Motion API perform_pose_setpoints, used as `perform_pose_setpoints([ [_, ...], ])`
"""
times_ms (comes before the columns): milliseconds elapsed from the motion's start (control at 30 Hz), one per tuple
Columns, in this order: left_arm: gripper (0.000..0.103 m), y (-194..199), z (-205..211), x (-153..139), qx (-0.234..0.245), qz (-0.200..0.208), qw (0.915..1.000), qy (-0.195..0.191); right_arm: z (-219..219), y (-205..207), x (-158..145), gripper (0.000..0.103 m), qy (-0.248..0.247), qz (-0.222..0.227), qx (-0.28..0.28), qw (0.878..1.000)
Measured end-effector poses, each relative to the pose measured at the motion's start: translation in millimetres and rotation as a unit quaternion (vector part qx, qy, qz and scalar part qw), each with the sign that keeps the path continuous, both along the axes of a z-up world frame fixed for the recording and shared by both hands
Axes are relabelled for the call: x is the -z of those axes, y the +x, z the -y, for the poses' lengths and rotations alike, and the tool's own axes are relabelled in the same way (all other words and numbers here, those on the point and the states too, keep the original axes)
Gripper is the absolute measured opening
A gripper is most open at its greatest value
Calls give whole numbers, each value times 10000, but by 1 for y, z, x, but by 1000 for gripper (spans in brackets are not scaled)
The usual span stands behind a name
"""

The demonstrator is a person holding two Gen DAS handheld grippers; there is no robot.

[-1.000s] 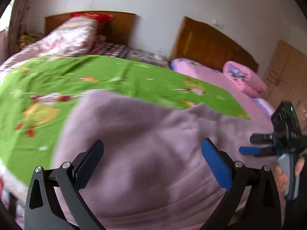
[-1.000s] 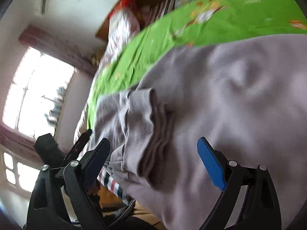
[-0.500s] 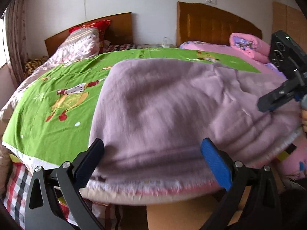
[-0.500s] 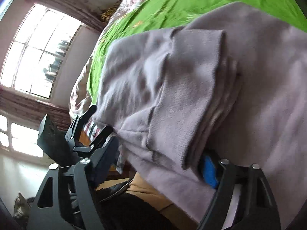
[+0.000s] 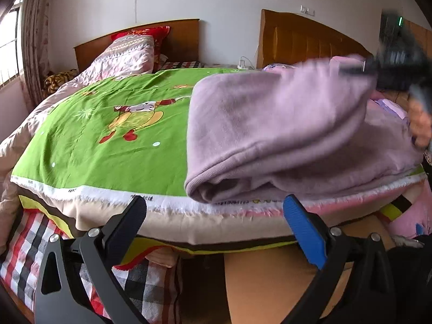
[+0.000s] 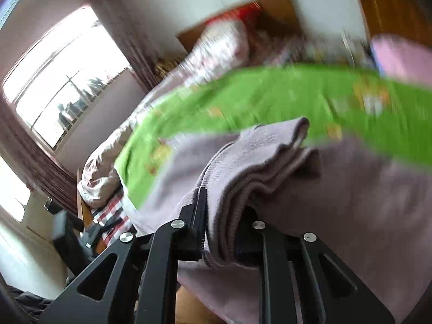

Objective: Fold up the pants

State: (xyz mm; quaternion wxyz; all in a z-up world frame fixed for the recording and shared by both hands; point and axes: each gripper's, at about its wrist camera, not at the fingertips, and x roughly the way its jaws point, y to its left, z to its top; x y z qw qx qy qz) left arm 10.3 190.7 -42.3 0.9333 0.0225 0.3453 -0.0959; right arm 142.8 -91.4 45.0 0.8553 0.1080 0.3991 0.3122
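Pants: the lilac pants (image 5: pixel 275 124) lie on the right half of the green bedsheet (image 5: pixel 108 135), near the front edge of the bed. One end is lifted toward the upper right; the layer below stays flat on the sheet.
Right gripper: the right gripper (image 6: pixel 224 232) has just been closing, and its jaws are now clenched on a ribbed, folded edge of the pants, with cloth between them. In the left wrist view it appears blurred at the upper right, and the cloth hangs from it.
Left gripper: the left gripper (image 5: pixel 216 221) stands released, its jaws wide apart with nothing between them. It is in front of the bed edge, apart from the pants.
Bed: a checked cloth (image 5: pixel 27 243) hangs below the green bedsheet at the left.
Background: a folded quilt (image 5: pixel 127 56) lies at a wooden headboard (image 5: pixel 183 35); a window (image 6: pixel 62 81) is at the left.
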Motion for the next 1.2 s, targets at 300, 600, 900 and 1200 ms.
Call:
perform_pose_setpoints([
  [300, 101, 62, 5, -9, -565, -141, 9977, -347, -52, 3, -94, 16, -406, 1092, -351, 9926],
  [600, 102, 58, -6, 12, -846, -283, 9956, 272, -20, -5, -112, 12, -302, 1455, 105, 9888],
  [900, 102, 70, -8, 20, -837, -414, 9956, -84, 88, -25, 55, 12, -87, -136, 1414, 9898],
  [1200, 102, 67, 2, 21, -915, -499, 9944, 177, 85, -26, 79, 12, -161, -64, 1398, 9900],
])
